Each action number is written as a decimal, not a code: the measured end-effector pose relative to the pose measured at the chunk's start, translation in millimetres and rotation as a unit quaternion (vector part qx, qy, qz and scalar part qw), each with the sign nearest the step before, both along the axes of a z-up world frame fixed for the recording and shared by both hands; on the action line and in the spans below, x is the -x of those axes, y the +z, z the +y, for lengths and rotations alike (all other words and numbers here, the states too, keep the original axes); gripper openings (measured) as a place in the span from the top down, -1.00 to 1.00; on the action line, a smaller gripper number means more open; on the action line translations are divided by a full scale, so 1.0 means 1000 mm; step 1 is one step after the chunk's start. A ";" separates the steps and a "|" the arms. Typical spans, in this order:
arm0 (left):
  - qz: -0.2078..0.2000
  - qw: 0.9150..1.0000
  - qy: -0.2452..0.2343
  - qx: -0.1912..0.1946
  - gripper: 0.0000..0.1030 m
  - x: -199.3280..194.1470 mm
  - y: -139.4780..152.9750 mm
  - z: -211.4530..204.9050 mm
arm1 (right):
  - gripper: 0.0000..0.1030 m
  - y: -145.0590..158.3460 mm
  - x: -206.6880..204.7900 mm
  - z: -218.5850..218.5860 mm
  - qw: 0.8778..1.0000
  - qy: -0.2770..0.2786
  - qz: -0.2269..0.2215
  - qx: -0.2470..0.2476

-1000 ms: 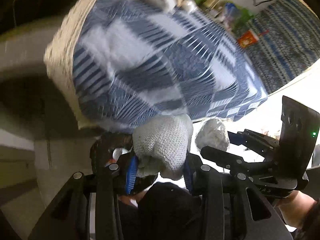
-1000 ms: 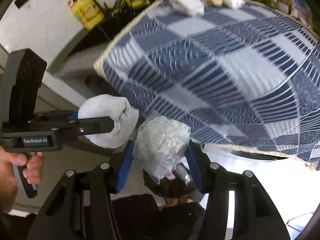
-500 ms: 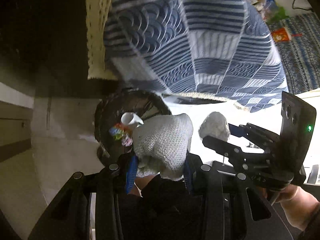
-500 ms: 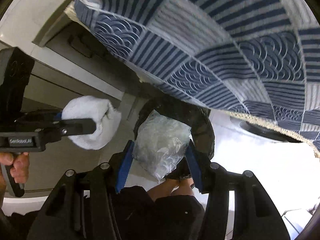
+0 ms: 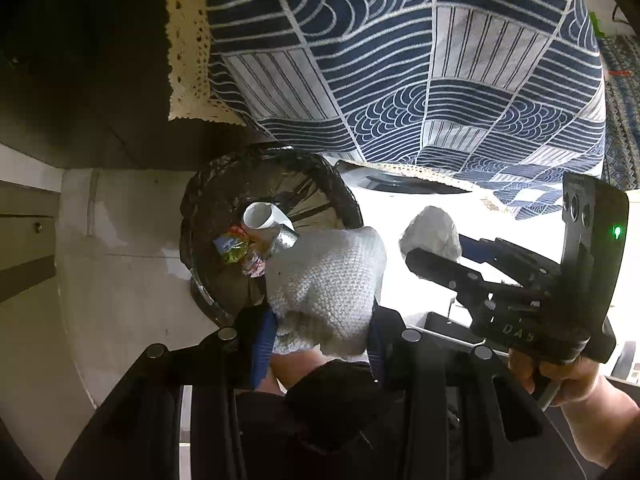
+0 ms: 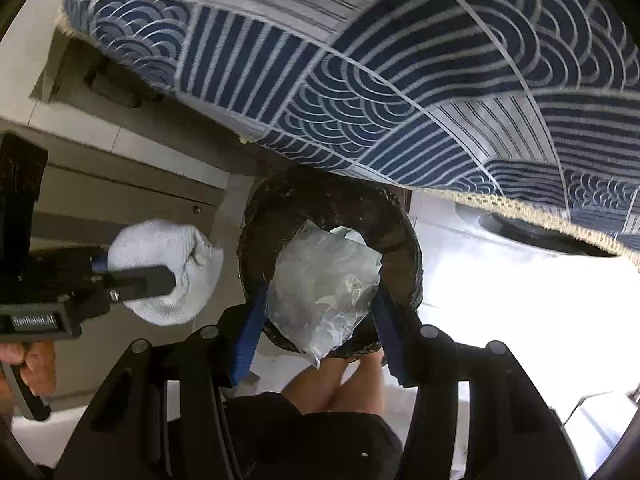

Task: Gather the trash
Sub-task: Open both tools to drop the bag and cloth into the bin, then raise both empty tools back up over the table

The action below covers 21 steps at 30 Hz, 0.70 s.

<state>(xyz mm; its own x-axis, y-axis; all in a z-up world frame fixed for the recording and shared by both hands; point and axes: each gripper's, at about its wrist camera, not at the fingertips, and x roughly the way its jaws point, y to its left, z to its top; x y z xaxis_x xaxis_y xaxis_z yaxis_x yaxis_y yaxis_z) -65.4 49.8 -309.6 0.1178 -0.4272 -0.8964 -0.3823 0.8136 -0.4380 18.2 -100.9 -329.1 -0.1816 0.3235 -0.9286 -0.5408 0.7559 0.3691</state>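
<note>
Trash rides clamped above our round black-lined bin (image 5: 224, 204) — left gripper (image 5: 320, 336) pinching a white knitted rag (image 5: 328, 280); right gripper (image 6: 316, 320) squeezing crumpled clear plastic (image 6: 324, 284) — poised for dropping.

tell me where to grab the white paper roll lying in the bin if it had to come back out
Grip the white paper roll across its open round end, coming straight down through the mouth of the black-lined bin. That end tilts upward and stands clear above the wrappers, while its lower part is buried among them. The tube looks thin, so squeeze lightly.
</note>
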 end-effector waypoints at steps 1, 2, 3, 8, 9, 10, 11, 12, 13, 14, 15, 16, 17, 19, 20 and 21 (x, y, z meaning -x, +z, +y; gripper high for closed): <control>0.000 1.000 -0.002 -0.005 0.29 -0.001 0.001 -0.001 | -0.02 0.000 0.000 0.000 1.000 -0.004 0.002 -0.002; 0.000 1.000 -0.002 -0.006 0.29 -0.002 0.001 -0.001 | -0.03 0.000 -0.002 -0.001 1.000 -0.006 0.002 -0.004; 0.000 1.000 -0.001 -0.005 0.28 -0.003 0.001 -0.002 | -0.03 0.001 -0.003 -0.001 1.000 -0.007 0.001 -0.006; 0.016 1.000 0.015 -0.014 -0.41 -0.003 0.001 0.001 | -0.29 0.014 -0.010 -0.003 0.999 -0.024 0.015 -0.043; 0.021 1.000 0.020 -0.010 -0.41 -0.002 -0.001 0.003 | -0.49 0.016 -0.011 -0.004 0.999 -0.027 0.013 -0.045; 0.026 0.999 0.022 -0.009 -0.41 -0.002 -0.003 0.004 | -0.54 0.019 -0.013 -0.006 0.998 -0.034 0.009 -0.048; 0.029 0.999 0.024 -0.010 -0.41 -0.001 -0.003 0.005 | -0.54 0.020 -0.014 -0.008 0.998 -0.037 0.009 -0.051; 0.030 0.999 0.024 -0.014 -0.41 0.000 -0.003 0.006 | -0.54 0.022 -0.015 -0.010 0.998 -0.041 0.008 -0.052; 0.032 0.999 0.023 -0.016 -0.41 0.000 -0.003 0.007 | -0.54 0.023 -0.016 -0.011 0.998 -0.043 0.007 -0.051; 0.032 0.999 0.023 -0.019 -0.41 0.001 -0.003 0.007 | -0.54 0.025 -0.016 -0.013 0.998 -0.046 0.005 -0.051; 0.033 0.999 0.025 -0.022 -0.41 0.001 -0.002 0.008 | -0.54 0.026 -0.017 -0.015 0.998 -0.048 0.004 -0.052; 0.033 0.999 0.027 -0.022 -0.41 0.002 -0.001 0.008 | -0.54 0.027 -0.016 -0.015 0.997 -0.048 0.004 -0.052; 0.032 0.999 0.029 -0.023 -0.41 0.002 0.000 0.009 | -0.54 0.029 -0.014 -0.016 0.998 -0.046 0.003 -0.051; 0.031 0.999 0.032 -0.028 -0.41 0.004 0.002 0.009 | -0.54 0.031 -0.013 -0.015 0.998 -0.041 0.000 -0.046; 0.032 0.999 0.030 -0.028 -0.41 0.004 0.003 0.009 | -0.54 0.032 -0.012 -0.015 0.998 -0.041 0.002 -0.046; 0.032 0.999 0.031 -0.029 -0.41 0.004 0.003 0.009 | -0.54 0.032 -0.011 -0.016 0.998 -0.042 0.002 -0.047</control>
<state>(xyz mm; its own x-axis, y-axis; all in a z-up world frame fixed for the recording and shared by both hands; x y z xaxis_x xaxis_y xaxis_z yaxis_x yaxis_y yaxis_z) -69.6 58.9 -306.5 0.0840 -0.3689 -0.9257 -0.4578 0.8108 -0.3647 29.6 -116.5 -296.9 -0.1548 0.4234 -0.8926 -0.4752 0.7602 0.4430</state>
